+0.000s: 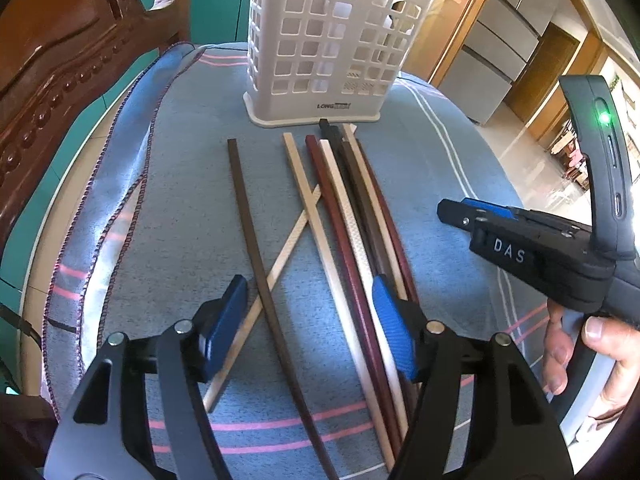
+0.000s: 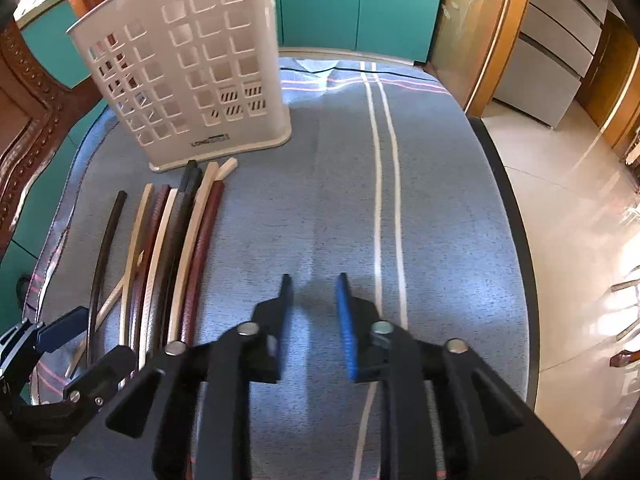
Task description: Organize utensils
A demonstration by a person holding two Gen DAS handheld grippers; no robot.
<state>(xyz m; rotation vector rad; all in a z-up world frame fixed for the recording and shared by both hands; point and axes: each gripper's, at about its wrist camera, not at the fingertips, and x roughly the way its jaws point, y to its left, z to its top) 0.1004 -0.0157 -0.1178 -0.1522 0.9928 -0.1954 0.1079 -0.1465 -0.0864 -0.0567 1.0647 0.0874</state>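
Note:
Several chopsticks (image 1: 348, 216) in cream, red-brown, dark brown and black lie side by side on the blue cloth, tips toward a beige perforated utensil holder (image 1: 320, 40). One dark brown chopstick (image 1: 248, 216) lies apart on the left, crossed by a slanted cream one (image 1: 288, 244). My left gripper (image 1: 310, 320) hangs open over the near ends of the bundle, its blue pads on either side and not pressing. My right gripper (image 2: 314, 296) is open by a narrow gap with nothing between its pads, over bare cloth to the right of the chopsticks (image 2: 176, 240). The holder (image 2: 188, 80) stands upright.
The blue striped cloth (image 2: 440, 200) covers a table whose right edge drops to a tiled floor. A carved wooden chair back (image 1: 60, 60) stands at the left. Teal cabinets and a grey fridge (image 1: 500, 40) are behind. A hand (image 1: 592, 344) holds the right gripper's handle.

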